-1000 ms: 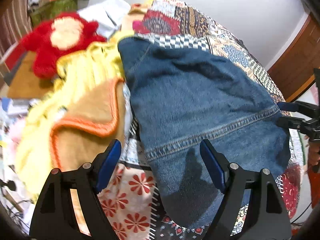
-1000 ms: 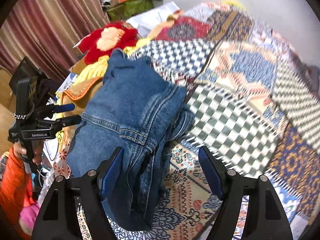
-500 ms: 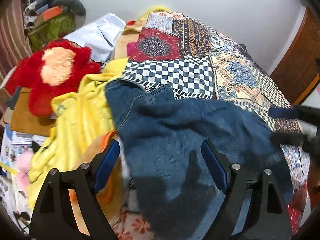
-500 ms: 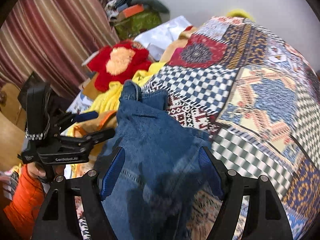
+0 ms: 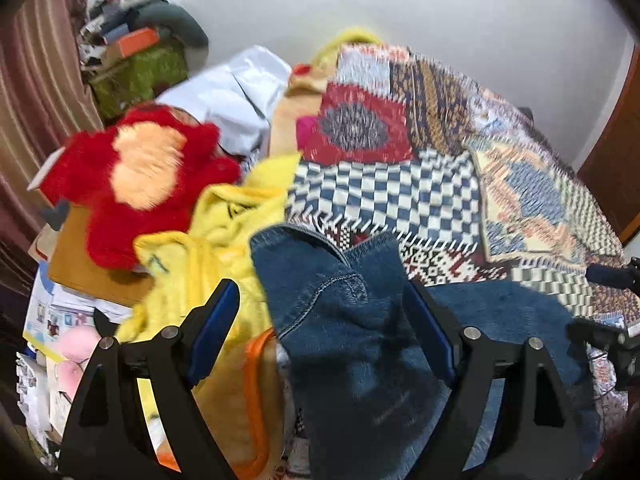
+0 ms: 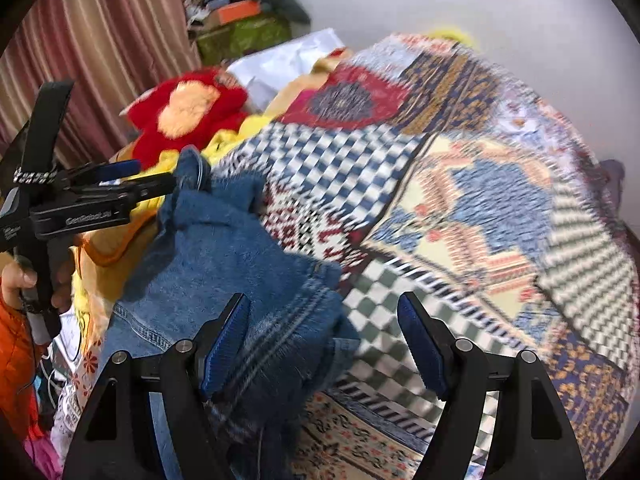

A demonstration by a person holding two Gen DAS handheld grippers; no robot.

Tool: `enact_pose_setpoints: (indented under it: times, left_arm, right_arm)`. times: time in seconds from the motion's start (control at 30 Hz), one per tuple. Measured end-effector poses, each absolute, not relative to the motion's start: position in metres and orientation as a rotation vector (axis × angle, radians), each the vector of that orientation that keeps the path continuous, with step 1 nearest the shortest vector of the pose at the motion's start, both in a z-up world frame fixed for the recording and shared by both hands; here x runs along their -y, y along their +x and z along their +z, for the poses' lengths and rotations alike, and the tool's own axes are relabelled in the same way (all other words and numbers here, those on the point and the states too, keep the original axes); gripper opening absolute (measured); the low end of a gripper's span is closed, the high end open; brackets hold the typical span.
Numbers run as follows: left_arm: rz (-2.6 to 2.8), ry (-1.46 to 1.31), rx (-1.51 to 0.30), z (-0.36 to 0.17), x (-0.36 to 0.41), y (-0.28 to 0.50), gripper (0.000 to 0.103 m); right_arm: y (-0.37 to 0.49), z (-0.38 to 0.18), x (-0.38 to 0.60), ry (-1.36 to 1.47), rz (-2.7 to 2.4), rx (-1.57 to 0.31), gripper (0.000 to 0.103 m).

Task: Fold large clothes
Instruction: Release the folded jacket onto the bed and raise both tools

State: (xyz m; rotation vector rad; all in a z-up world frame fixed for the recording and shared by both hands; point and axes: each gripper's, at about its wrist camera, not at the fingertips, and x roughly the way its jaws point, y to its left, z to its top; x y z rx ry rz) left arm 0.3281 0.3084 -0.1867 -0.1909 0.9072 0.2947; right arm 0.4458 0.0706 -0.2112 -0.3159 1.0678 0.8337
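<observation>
A folded blue denim garment lies on the patchwork bedspread at the near edge of the bed. My left gripper is open, its blue pads either side of the denim's top fold, low over it. My right gripper is open too, over the denim's right edge. In the right wrist view the left gripper shows from the side, its fingertips at the denim's far corner. The frames are motion-blurred.
A yellow blanket with an orange-trimmed tan cloth lies left of the denim. A red plush toy sits on a brown box behind it. White bags, boxes and a striped curtain fill the left side. A wooden door stands right.
Both grippers have moved forward over the denim, which now sits lower in both views. The left gripper's fingertips have reached the denim's far corner. Both stay open.
</observation>
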Motion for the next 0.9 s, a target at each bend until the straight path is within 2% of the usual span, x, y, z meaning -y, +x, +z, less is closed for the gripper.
enact_pose_setpoints:
  times: [0.23,0.47,0.7,0.9]
  left_arm:
    - [0.236,-0.197,-0.713,-0.106,-0.276,0.254,0.084]
    - [0.211,-0.15,-0.487,-0.03,-0.221,0.153,0.084]
    - [0.223,-0.101,-0.283,0.013,-0.163,0.067,0.084]
    - [0.24,-0.111,-0.182,0.021,-0.127,0.019,0.084]
  right_arm:
    - [0.408,-0.12,-0.032,-0.223,0.808,-0.838,0.074]
    - [0.326,-0.017,0.017,-0.141,0.845,-0.525,0.074]
    - [0.251,0.031,0.063,-0.044,0.88,-0.357,0.074]
    - [0.205,0.038,0.088,-0.022,0.847,-0.309,0.074]
